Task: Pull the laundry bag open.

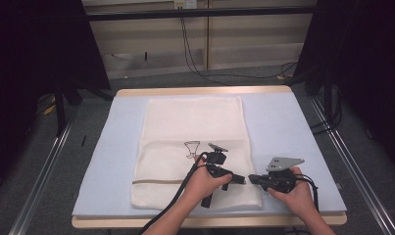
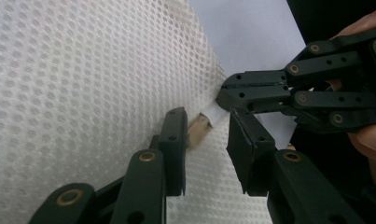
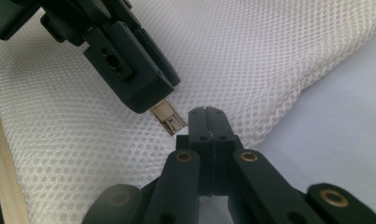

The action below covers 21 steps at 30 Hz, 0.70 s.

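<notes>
1. a white mesh bag (image 1: 192, 147) lies flat along the middle of the bench, on a pale blue mat (image 1: 283, 127) that covers the bench top; the bag's near end sits close to the near edge of the bench.
2. a small black line drawing (image 1: 191, 148) is printed on the bag near its middle, and a thin dark line crosses the bag towards its near end.
3. both hands meet at the bag's near right corner, the left hand (image 1: 205, 182) on the bag itself and the right hand (image 1: 293, 188) just off the bag's right edge, over the mat.
4. the left gripper (image 2: 205, 140) has its jaws spread apart, one on each side of a small beige zip pull (image 2: 198, 128) at the bag's edge; the jaws are not pressing on it.
5. the right gripper (image 3: 206, 122) has its jaws pressed together at the bag's edge, just beside the zip pull; in the left gripper view a bit of white material seems caught at their tips, but whether they truly pinch the bag cannot be told.
6. in the high view the tips of the two grippers point at each other and nearly touch.
7. a black cable (image 1: 173, 200) trails from the left gripper back over the near edge of the bench.
</notes>
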{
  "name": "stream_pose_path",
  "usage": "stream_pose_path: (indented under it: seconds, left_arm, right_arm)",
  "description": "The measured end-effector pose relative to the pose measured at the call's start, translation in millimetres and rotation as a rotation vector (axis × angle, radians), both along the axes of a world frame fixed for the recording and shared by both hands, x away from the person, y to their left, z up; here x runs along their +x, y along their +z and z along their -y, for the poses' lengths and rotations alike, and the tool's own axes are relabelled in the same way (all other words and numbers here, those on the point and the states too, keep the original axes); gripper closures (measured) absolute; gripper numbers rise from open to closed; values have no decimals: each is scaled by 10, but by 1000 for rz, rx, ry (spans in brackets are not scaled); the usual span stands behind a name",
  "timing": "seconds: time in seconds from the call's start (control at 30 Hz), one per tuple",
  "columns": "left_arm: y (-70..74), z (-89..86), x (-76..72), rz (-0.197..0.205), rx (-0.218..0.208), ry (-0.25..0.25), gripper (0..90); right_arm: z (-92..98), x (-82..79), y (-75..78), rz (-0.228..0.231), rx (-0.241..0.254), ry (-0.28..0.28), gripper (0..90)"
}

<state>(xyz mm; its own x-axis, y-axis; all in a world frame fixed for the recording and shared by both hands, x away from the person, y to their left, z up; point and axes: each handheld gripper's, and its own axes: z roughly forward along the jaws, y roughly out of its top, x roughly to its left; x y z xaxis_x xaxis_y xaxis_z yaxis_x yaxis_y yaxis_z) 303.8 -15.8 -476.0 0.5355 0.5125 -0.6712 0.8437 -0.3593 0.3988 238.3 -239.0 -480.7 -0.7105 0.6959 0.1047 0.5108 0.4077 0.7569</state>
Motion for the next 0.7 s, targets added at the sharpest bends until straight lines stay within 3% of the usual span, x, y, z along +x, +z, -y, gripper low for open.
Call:
stream_pose_path:
  seconds: [0.13,0.2,0.23,0.3,0.33,0.43,0.57,0.7]
  left_arm:
    - [-26,14,2,-3,16,-6,674]
    - [-43,33,3,-34,-6,11,689]
    - [-52,33,13,-18,5,3,695]
    - [-67,74,-3,-42,-14,15,710]
    - [-76,75,6,-33,4,12,718]
    - [-106,111,13,-74,-19,30,761]
    - [-122,113,27,-78,4,53,850]
    - [-113,111,16,-73,11,63,868]
  right_arm:
    - [-1,2,-3,-3,1,-1,900]
    - [0,2,-4,-4,2,-2,900]
    - [0,1,-5,-4,2,-2,900]
    - [1,2,-8,-6,5,-1,900]
    - [1,3,-9,-7,5,0,900]
    - [4,2,-12,-7,2,-1,900]
    - [3,3,-20,-15,2,0,900]
    - [-14,-4,-24,-13,-14,-3,900]
